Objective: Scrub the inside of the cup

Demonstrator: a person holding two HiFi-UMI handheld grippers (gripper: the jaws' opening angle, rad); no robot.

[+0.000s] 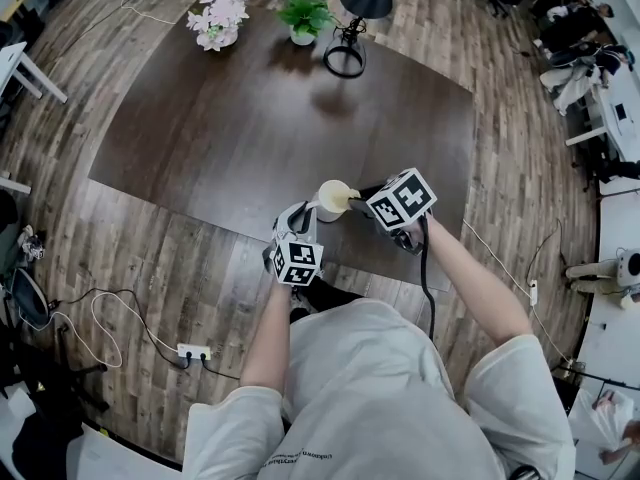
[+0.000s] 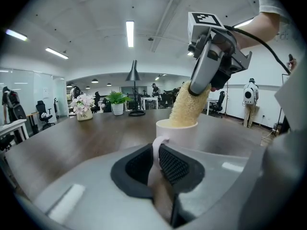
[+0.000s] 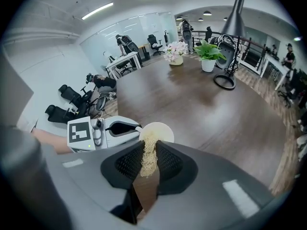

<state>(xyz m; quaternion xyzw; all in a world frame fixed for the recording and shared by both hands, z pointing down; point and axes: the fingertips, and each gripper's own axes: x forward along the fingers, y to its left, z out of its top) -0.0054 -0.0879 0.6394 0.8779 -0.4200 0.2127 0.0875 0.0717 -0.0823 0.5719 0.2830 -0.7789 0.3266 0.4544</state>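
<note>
A cream cup stands near the front edge of the dark wooden table. My left gripper is shut on the cup's handle, with the cup just beyond its jaws. My right gripper is shut on a tan loofah scrubber that reaches down into the cup. In the left gripper view the scrubber slants from the right gripper into the cup's mouth. The cup's inside is mostly hidden.
At the table's far edge stand a pot of pale flowers, a green plant and a black desk lamp. A power strip and cables lie on the wooden floor at my left. Office chairs stand beyond the table.
</note>
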